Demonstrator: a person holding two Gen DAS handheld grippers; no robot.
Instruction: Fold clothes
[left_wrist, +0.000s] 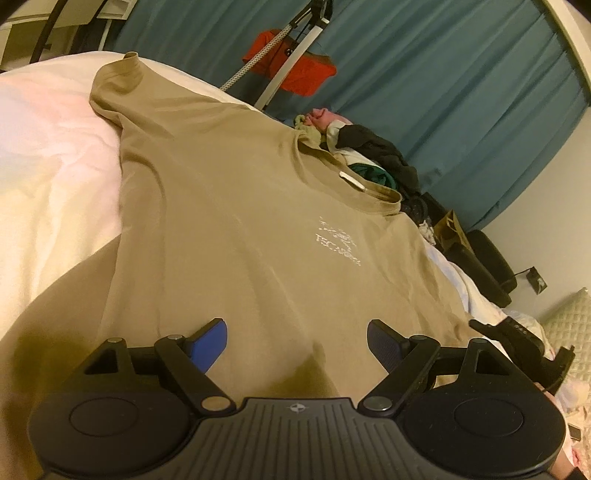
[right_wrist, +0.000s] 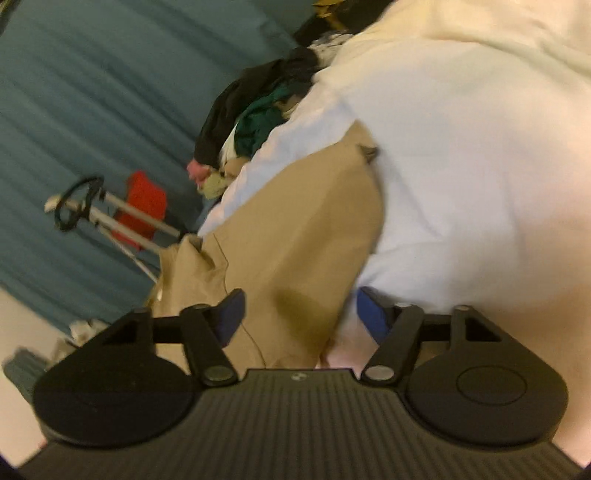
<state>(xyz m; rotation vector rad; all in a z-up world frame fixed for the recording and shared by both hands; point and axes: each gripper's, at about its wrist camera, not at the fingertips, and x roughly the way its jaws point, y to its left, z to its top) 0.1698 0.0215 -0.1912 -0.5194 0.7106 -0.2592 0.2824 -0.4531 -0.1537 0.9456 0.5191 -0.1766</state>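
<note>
Partly blurred tan T-shirt (right_wrist: 295, 236)

Right wrist view motion-blurred; tan T-shirt (left_wrist: 236, 221) hem hidden beneath left gripper (left_wrist: 297, 341); chest print (left_wrist: 338, 242) illegible.

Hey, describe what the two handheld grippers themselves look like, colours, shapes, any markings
Both match. The left gripper has a black ribbed body with a small round emblem at its centre, two smooth round black discs at the sides, and black linkage arms with silver pivot pins. Its fingertips carry blue pads. The right gripper has the same ribbed body, discs, silver pins and blue pads. No cables or sleeves show.
</note>
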